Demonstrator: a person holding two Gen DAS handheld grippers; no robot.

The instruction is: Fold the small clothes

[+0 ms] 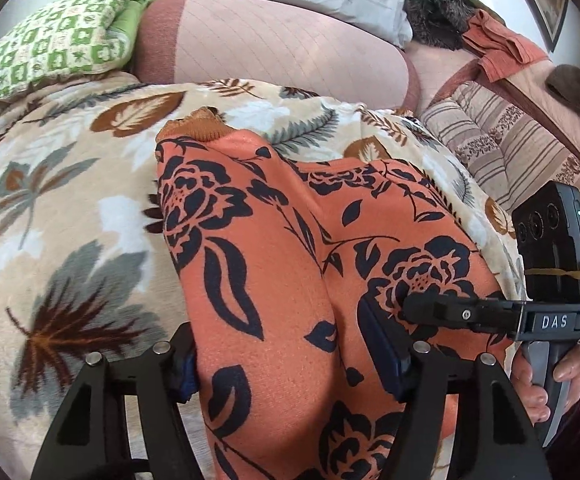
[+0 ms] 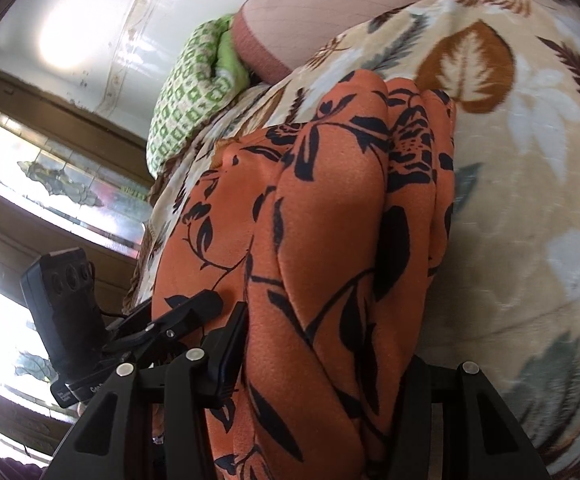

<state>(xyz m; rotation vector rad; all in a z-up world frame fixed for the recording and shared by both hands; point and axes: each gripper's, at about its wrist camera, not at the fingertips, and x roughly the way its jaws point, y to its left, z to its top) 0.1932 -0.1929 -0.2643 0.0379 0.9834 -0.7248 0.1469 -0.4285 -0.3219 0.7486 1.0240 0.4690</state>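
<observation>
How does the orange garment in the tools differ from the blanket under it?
The orange garment carries a black flower print; the blanket is cream with brown and grey leaves. The garment is bunched into folds and gripped by the left tool and the right tool; the blanket lies spread out, held by neither. The garment looks thin, the blanket plush. Both have plant patterns.

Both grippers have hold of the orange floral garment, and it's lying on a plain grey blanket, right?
Not quite: the blanket is cream with a brown, grey and white leaf print, as the left wrist view shows. The rest holds: the left gripper and right gripper both clamp the orange floral garment.
</observation>
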